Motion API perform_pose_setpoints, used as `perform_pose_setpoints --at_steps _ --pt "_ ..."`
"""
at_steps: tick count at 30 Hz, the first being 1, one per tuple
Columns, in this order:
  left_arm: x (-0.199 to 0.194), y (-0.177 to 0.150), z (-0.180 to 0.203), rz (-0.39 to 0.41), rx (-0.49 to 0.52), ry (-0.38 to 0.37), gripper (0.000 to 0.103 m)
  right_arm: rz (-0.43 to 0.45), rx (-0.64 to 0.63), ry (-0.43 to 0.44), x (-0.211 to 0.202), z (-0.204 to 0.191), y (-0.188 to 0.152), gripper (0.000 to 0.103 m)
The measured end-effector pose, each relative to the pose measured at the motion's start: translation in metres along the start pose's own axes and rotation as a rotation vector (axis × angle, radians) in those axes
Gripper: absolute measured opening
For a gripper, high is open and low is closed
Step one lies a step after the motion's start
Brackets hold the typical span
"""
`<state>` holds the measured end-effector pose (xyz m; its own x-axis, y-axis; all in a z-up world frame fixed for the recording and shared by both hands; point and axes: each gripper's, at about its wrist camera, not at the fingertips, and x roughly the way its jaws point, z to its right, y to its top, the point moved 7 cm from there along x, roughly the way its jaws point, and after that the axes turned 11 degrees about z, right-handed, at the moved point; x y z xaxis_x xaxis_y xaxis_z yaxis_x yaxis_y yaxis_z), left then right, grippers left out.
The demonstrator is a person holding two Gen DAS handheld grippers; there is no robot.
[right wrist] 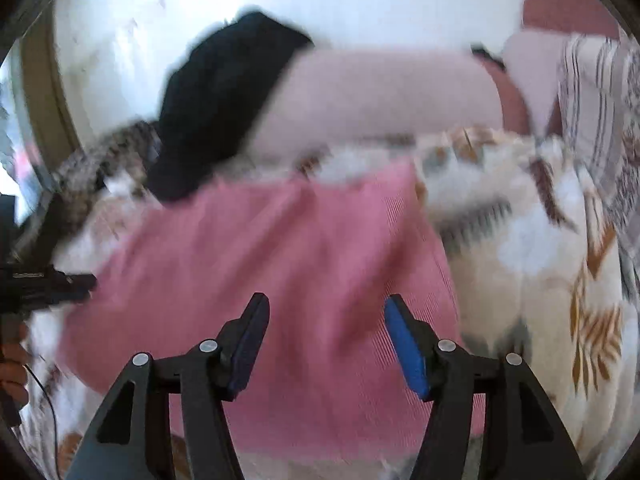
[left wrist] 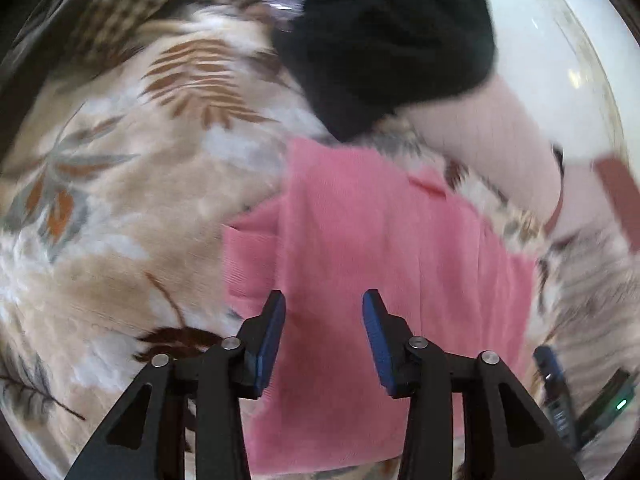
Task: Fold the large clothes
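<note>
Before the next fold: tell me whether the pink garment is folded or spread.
Folded: the pink garment lies as a compact rectangle with a layered edge on the blanket.

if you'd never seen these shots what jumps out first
The pink garment stands out first, spread flat in the middle on a leaf-patterned blanket. Above it lie a black garment and a pale pink one. At the bottom of each view a hand-held gripper hangs over the pink cloth, left and right, jaws apart and empty.
</note>
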<state>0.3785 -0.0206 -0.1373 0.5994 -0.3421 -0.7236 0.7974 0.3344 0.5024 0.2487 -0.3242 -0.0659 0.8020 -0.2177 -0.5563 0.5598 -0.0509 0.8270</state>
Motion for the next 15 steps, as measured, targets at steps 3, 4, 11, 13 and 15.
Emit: perform_pose_setpoints --at_steps 3,4,11,13,15 --pt "0.004 0.004 -0.019 -0.034 -0.069 -0.016 0.043 -0.017 -0.023 -0.018 0.022 -0.01 -0.001 0.062" --pt "0.007 0.002 -0.021 -0.05 -0.091 -0.036 0.044 -0.049 -0.017 -0.017 0.033 -0.01 -0.009 0.062" --pt "0.031 -0.008 -0.029 -0.112 -0.197 -0.112 0.06 -0.147 -0.111 -0.055 0.061 -0.011 -0.05 0.064" --pt "0.035 -0.007 -0.03 -0.113 -0.225 -0.125 0.063 -0.162 -0.088 -0.039 0.058 -0.008 -0.045 0.065" --pt "0.037 -0.007 -0.031 -0.113 -0.236 -0.143 0.066 -0.165 -0.07 -0.029 0.051 -0.004 -0.038 0.065"
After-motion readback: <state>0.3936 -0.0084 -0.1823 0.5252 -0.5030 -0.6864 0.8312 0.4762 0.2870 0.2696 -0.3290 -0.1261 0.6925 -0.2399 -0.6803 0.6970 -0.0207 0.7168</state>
